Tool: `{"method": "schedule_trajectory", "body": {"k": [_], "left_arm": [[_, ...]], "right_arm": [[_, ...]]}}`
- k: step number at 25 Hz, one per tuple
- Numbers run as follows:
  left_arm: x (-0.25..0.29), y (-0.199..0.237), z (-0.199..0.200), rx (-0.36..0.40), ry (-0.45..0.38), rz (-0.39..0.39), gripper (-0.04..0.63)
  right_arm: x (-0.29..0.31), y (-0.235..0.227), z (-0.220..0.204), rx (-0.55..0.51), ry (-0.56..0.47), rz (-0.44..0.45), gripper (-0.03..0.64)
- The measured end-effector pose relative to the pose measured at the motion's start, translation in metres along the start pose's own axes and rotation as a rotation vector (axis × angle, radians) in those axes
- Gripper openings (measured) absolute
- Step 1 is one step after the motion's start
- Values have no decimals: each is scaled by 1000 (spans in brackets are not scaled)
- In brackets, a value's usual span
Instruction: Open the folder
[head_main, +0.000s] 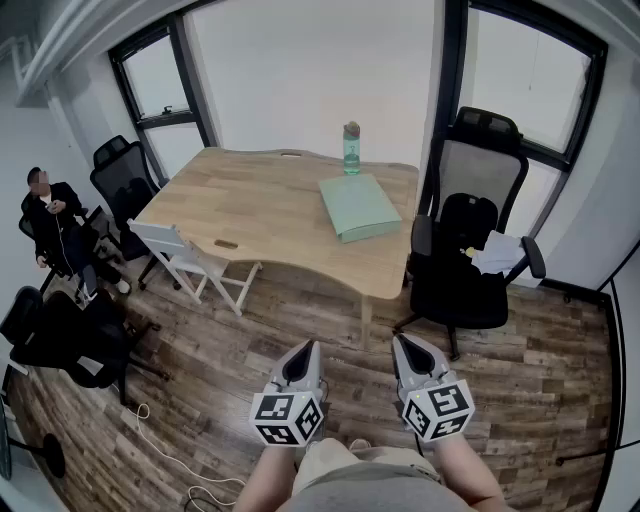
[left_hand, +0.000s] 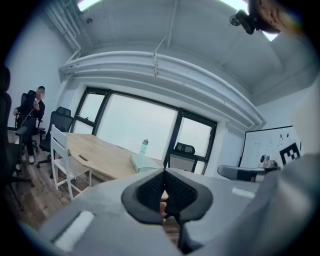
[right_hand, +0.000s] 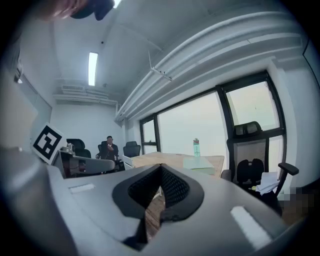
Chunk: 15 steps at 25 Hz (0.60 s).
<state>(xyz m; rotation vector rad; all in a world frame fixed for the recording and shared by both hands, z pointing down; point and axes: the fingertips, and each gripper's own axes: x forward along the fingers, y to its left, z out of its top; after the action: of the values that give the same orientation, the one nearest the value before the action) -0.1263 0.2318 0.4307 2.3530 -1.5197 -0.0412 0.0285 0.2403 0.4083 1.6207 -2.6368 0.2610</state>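
A pale green folder (head_main: 360, 206) lies flat and closed on the right part of the wooden table (head_main: 250, 210), far ahead of me. It also shows small and distant as the folder (left_hand: 145, 162) in the left gripper view and the folder (right_hand: 198, 163) in the right gripper view. My left gripper (head_main: 310, 347) and right gripper (head_main: 403, 342) hang side by side over the wood floor, well short of the table, pointing toward it. The left gripper (left_hand: 164, 171) has its jaws pressed together with nothing in them. The right gripper (right_hand: 160, 166) also has its tips meeting, empty.
A green bottle (head_main: 351, 149) stands just behind the folder. A black office chair (head_main: 465, 250) with papers (head_main: 497, 252) on its seat sits at the table's right end. A white folding chair (head_main: 185, 258) stands at the front left. A seated person (head_main: 50, 225) and more black chairs are at far left.
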Motion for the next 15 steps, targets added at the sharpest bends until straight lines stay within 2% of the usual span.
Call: {"method": "schedule_trajectory", "body": {"k": [15], "left_arm": [[-9, -13, -11, -24, 22, -14, 5]], "right_arm": [[-10, 10, -5, 8, 10, 34, 0]]}}
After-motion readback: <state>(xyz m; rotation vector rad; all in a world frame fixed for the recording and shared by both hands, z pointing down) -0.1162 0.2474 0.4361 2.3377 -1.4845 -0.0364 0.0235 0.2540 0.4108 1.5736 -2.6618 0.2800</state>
